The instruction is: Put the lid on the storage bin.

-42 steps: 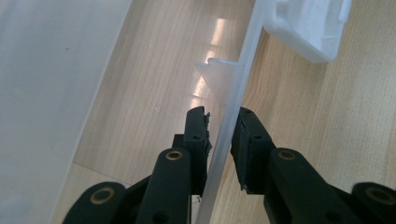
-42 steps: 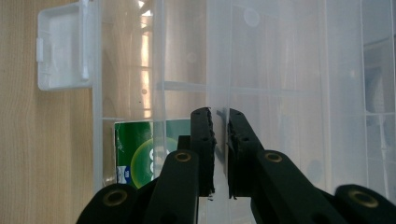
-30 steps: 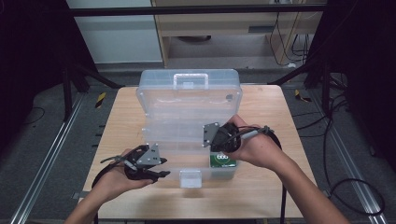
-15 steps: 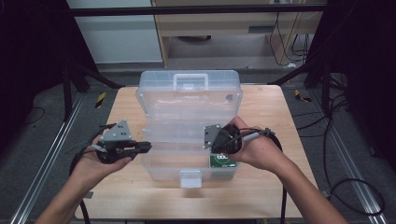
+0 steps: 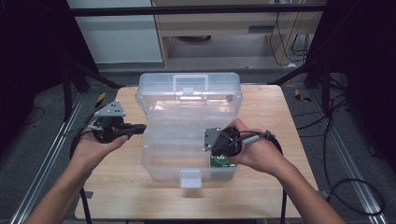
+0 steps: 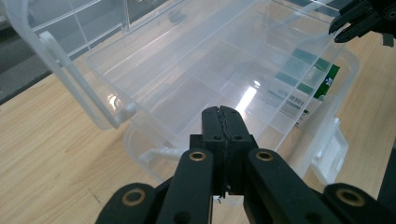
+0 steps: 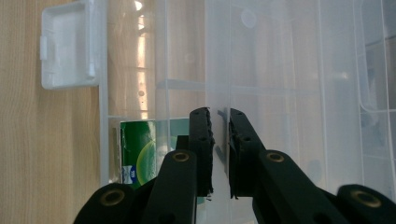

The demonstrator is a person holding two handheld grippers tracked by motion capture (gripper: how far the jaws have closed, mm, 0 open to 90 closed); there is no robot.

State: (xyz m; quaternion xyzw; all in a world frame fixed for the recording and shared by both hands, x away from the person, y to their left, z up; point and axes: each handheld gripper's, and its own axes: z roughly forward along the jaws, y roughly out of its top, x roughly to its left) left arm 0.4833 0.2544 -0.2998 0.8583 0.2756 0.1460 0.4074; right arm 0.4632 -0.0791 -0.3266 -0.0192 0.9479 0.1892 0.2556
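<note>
Left tongs (image 6: pixel 223 112): clenched tight, nothing is held.
Right tongs (image 7: pixel 218 114): clenched on a thin wall of the clear box (image 5: pixel 154 168).
Clear box: set open on the worktop (image 5: pixel 261 107), under the right tongs and just beside the left tongs.
Green card (image 7: pixel 140 154): seen just left of the right tongs.
Feel: probably light, stiff and slippery; the thin walls could be cracked.
Best hold: the rim or the handle (image 5: pixel 190 80) should be pinched.

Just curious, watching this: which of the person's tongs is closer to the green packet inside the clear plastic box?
The right. The right tongs hang directly above the green packet in the clear plastic box; the left tongs are at the box's left edge, well away from it.
</note>
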